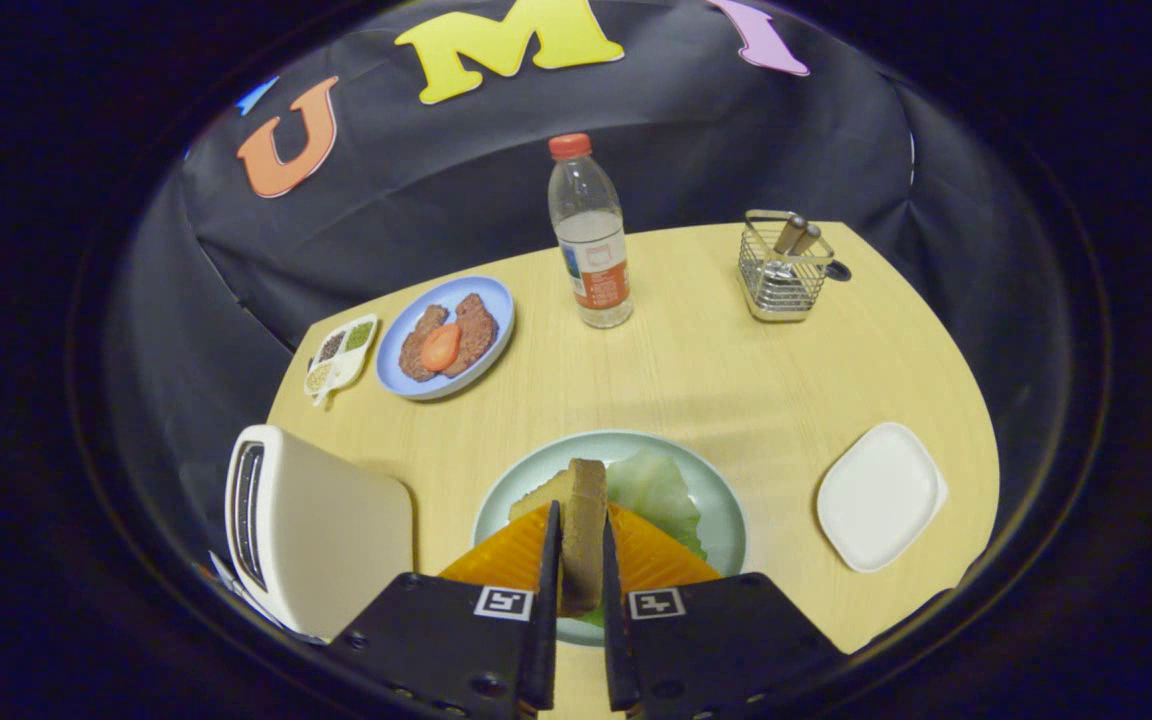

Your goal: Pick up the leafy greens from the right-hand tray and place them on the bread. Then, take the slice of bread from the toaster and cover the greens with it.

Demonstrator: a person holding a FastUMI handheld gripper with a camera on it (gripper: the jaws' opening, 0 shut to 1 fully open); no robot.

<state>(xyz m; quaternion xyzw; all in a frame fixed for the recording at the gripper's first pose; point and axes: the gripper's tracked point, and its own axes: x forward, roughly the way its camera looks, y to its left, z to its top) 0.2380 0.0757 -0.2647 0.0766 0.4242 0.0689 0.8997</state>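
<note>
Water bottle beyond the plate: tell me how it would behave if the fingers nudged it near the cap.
The water bottle stands tall on a narrow base, so it would probably tip rather than slide. It looks only partly full, so likely light. The gripper is shut on the bread slice.

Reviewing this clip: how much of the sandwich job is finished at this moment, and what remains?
Done: the leafy greens already lie on the green plate, and the white tray to its right holds nothing. In hand: the gripper has its jaws pressed on a bread slice, held on edge above the plate, away from the toaster. Left: lay the slice over the greens and let go.
</note>
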